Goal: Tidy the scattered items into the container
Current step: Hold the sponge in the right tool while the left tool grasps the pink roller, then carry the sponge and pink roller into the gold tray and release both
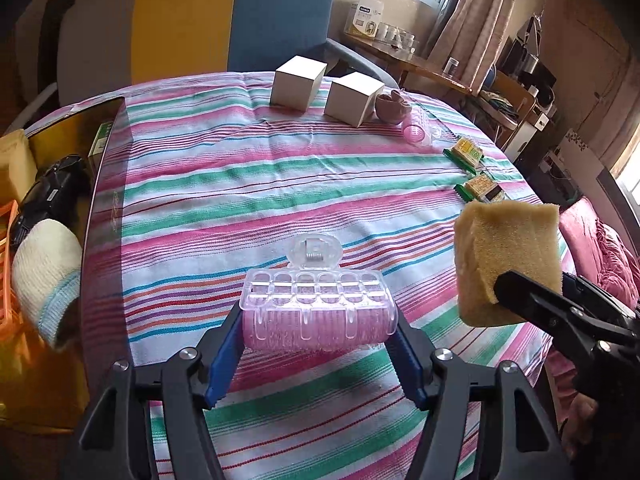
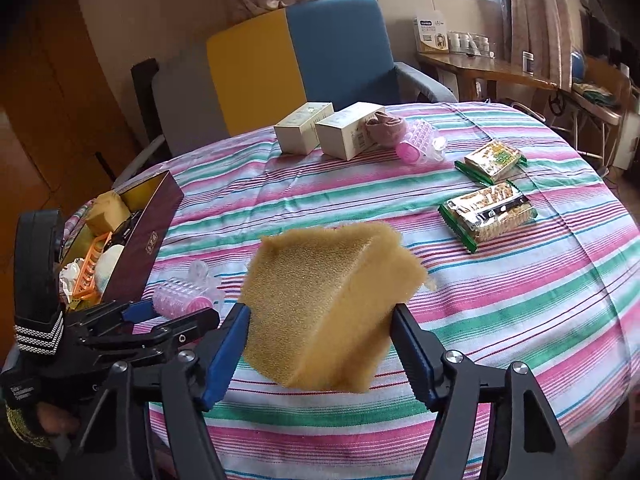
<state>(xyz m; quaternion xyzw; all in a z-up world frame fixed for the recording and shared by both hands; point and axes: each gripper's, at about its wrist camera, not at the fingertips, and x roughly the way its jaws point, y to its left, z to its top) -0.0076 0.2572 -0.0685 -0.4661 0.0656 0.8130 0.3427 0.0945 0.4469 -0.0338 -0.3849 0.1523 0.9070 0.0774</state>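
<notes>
While gripped, hair roller (image 1: 318,320) lies crosswise between tongs (image 1: 320,344).

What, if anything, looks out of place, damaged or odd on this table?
Nothing looks damaged or spilled. The sponge in the right gripper sits tilted and squashed between the fingers, with a frayed corner. The left gripper holds a hair roller squarely. Two snack packs, two boxes and another roller still lie loose.

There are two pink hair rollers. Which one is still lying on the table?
The pink hair roller at the far side, beside the white cardboard boxes. The other pink roller is held in the left tongs.
</notes>
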